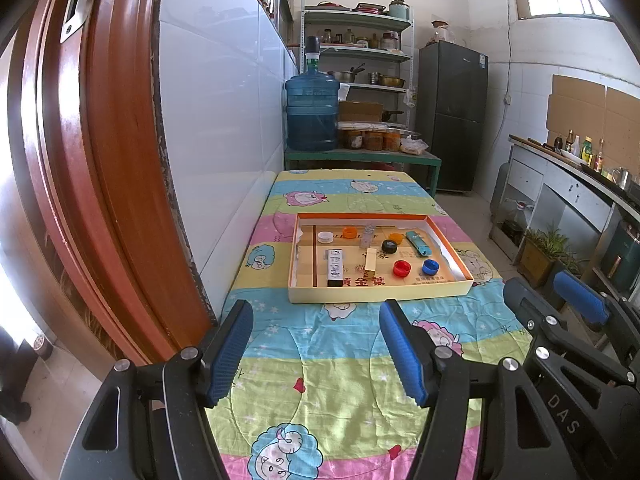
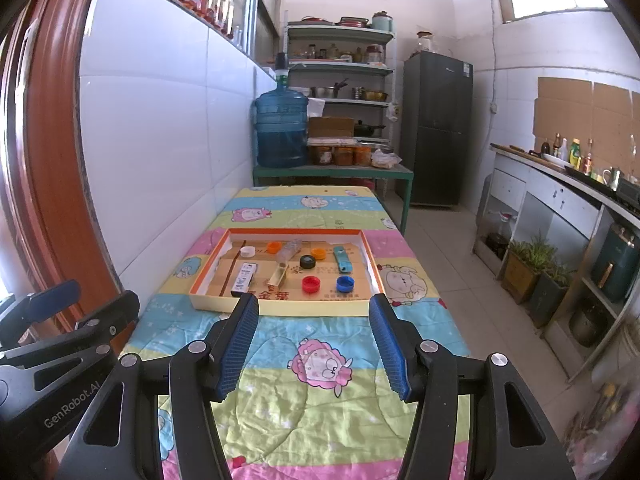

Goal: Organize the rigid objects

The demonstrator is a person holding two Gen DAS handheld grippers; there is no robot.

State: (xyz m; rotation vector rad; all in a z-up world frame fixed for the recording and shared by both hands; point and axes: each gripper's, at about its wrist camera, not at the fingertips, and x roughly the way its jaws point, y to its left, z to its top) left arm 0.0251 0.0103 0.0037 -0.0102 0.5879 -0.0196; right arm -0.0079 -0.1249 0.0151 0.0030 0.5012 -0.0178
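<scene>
We hold the left gripper (image 1: 316,344) and right gripper (image 2: 314,338), jaws spread and empty, over the table's near edge, while bottle caps (image 1: 402,268), small boxes (image 1: 335,267) and a lighter (image 1: 416,244) lie scattered, ungrouped, inside the tray (image 1: 380,294).

A: What are the left tongs (image 1: 316,346) made of?
B: Black plastic arms with round silver screws at the joints, and blue ribbed pads (image 1: 232,354) on the fingers.
A: And the right tongs (image 2: 314,344)?
B: Same build. Seen from the left camera, the body reads "DAS" in grey letters; the left body, seen from the right camera, reads "GenRobot.AI".
</scene>
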